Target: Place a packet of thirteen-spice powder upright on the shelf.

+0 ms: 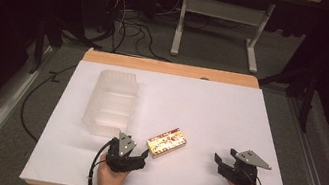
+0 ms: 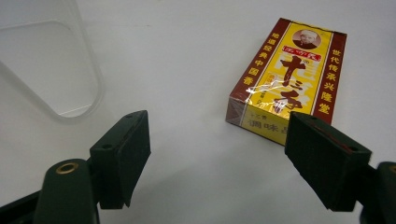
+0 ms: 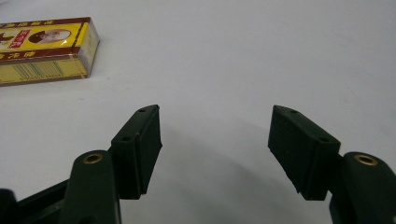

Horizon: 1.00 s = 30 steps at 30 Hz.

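A small yellow and red box [image 1: 166, 142] lies flat on the white table [image 1: 210, 110], near the middle of its front edge, label up and turned at a slant. The left gripper [image 1: 141, 155] sits low just beside the box's near end, its jaws spread wide apart and empty. In the left gripper view the box [image 2: 289, 74] lies ahead and to the right of the gap, one jaw close by its near corner, so the gripper seems to be lining up to close on the box across its narrow width; it would need to swing a little toward the box first. The film wrap on the box shines, so the grip may be slippery.

A clear plastic bin [image 1: 112, 104] stands on the left half of the table, just behind the left gripper, its open side hard to make out from above; it is probably where the box is meant to go, being the one container within reach.

The right gripper [image 1: 221, 164] rests near the front right corner of the table, well apart from the box, jaws likewise wide apart and holding nothing. In its own view the box [image 3: 46, 49] lies off to the upper left, outside the gap, which suggests this hand is waiting rather than reaching.
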Tool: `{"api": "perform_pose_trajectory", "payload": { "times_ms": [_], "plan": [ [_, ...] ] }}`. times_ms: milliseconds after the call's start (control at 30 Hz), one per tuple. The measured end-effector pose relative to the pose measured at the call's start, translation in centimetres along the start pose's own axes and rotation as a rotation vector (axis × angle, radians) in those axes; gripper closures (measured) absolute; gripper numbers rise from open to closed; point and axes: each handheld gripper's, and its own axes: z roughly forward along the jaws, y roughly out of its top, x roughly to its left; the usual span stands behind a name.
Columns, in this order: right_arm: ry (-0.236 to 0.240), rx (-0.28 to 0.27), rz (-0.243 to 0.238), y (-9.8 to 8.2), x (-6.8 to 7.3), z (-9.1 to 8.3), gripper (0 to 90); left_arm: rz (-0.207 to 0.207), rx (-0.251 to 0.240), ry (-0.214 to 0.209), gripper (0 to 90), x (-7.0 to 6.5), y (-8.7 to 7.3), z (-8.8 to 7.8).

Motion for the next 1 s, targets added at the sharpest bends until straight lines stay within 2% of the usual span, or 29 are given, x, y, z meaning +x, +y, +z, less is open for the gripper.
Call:
{"api": "perform_pose_trajectory", "payload": {
  "times_ms": [500,900,1000],
  "plan": [
    [-0.006,-0.001,0.003,-0.01,0.04,-0.04,34.2,0.005,0.003,-0.006,22.3,-0.02,0.0,0.0],
    [-0.014,0.024,-0.01,0.09,0.03,0.19,33.4,-0.002,-0.038,-0.012,22.3,0.04,-0.13,-0.34],
    [-0.024,0.01,-0.007,0.04,0.05,0.11,33.5,0.006,-0.034,-0.019,22.6,-0.01,-0.09,-0.3]
  ]
}}
